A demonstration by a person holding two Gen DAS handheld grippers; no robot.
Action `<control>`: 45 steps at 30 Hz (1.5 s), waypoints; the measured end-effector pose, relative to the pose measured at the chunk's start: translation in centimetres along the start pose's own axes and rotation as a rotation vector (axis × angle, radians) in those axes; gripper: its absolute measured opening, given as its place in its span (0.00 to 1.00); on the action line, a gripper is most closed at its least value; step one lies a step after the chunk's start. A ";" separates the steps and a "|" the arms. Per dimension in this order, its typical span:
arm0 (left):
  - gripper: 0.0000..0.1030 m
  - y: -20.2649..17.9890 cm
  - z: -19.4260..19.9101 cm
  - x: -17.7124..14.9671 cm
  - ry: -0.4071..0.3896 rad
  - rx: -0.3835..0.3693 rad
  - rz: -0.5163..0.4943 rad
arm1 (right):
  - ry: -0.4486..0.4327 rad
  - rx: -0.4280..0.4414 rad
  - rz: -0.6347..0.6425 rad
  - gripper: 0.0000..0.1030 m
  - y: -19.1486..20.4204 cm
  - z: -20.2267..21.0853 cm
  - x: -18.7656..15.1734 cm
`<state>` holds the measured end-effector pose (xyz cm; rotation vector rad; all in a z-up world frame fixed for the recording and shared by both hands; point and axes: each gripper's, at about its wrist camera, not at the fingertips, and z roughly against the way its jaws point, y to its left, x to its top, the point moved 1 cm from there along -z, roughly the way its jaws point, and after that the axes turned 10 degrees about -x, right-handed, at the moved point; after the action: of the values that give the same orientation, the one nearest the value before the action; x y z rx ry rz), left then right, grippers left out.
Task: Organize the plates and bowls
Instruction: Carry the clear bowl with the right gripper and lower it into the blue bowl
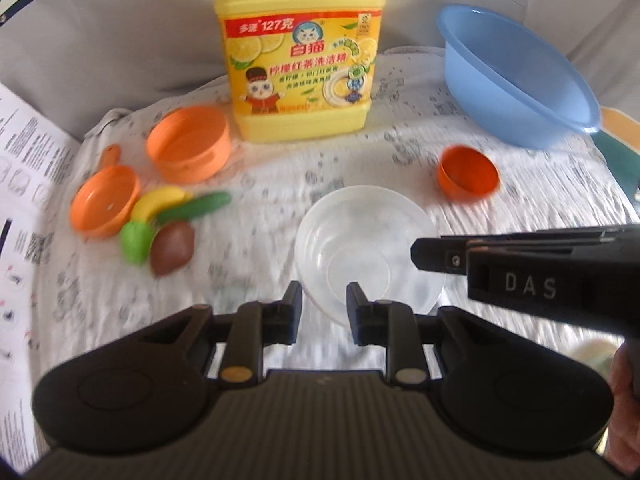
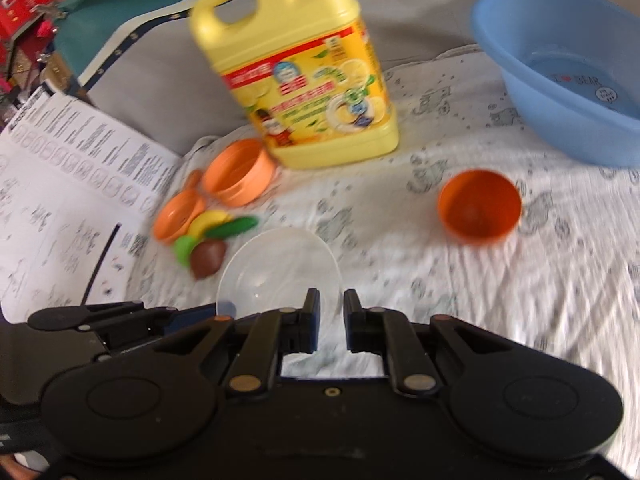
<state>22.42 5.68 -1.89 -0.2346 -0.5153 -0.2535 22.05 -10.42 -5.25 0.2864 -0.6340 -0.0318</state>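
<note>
The left tongs (image 1: 325, 308) are pinching narrowly on the near rim of the single clear bowl (image 1: 368, 240), and the right tongs (image 2: 332, 312), one arm marked "DAS", are closing tight on its right rim, so two black tongs are sharing one bowl just above or on the cloth (image 1: 280, 184); which, the blur is hiding. The bowl is showing as thin, see-through plastic, round with a flat base, and is sitting at the near middle of the cloth, which is lying white, crinkled and dotted with small grey prints. Off to the right one small glossy orange bowl (image 2: 478, 206) is standing apart. To the left, one toy pan (image 1: 104, 208) and one round straight-walled dish (image 1: 188, 144), both matte orange, are lying beside four toy foods: a yellow banana (image 1: 158, 200), a green cucumber (image 1: 196, 206), a light green piece (image 1: 136, 242) and a brown oval (image 1: 172, 248). Behind, one yellow plastic jug (image 1: 300, 48) with an orange cap is showing "白猫", "127克" and "柠檬红茶洗洁精". One blue basin (image 1: 520, 92) is reading "BEAR" inside. One printed sheet (image 2: 60, 184) is lying far left.
</note>
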 end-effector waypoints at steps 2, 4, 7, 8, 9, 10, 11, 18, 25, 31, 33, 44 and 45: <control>0.22 -0.3 1.4 -1.4 -0.001 0.003 0.001 | 0.004 0.009 0.011 0.12 0.6 1.1 -1.2; 0.22 -0.7 2.8 -2.9 -0.007 0.005 0.006 | 0.002 0.018 0.024 0.12 1.2 2.6 -2.5; 0.23 -1.0 4.8 -5.1 -0.011 0.002 0.026 | -0.001 0.035 0.041 0.12 2.1 4.6 -4.4; 0.23 -1.1 5.4 -5.8 -0.011 0.002 0.031 | -0.002 0.040 0.047 0.12 2.3 5.3 -5.0; 0.23 -1.1 6.0 -6.5 -0.011 0.002 0.036 | -0.003 0.044 0.052 0.12 2.5 5.8 -5.5; 0.23 -1.3 6.6 -7.3 -0.012 0.000 0.041 | -0.003 0.048 0.057 0.12 2.7 6.5 -6.1; 0.23 -1.4 7.1 -7.9 -0.012 -0.001 0.045 | -0.004 0.051 0.061 0.12 2.9 7.1 -6.7; 0.26 -2.3 10.3 -11.9 -0.029 -0.009 0.075 | 0.001 0.069 0.096 0.12 3.8 10.6 -10.6; 0.28 -3.0 11.5 -14.8 -0.022 -0.002 0.082 | 0.040 0.068 0.109 0.12 3.9 11.3 -13.6; 0.29 -3.2 11.1 -16.2 0.002 -0.011 0.100 | 0.074 0.058 0.111 0.13 3.9 11.0 -15.3; 0.29 -3.2 10.9 -16.4 0.007 -0.014 0.101 | 0.081 0.053 0.111 0.13 3.7 10.8 -15.5; 0.29 -3.1 10.0 -16.8 0.027 -0.012 0.104 | 0.105 0.041 0.114 0.15 3.8 9.9 -15.8; 0.29 -3.0 9.9 -16.8 0.028 -0.013 0.106 | 0.106 0.041 0.114 0.15 3.8 9.9 -15.8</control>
<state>2.92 8.63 -1.63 -0.2700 -0.4720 -0.1572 3.28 -7.47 -5.80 0.2889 -0.5452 0.1056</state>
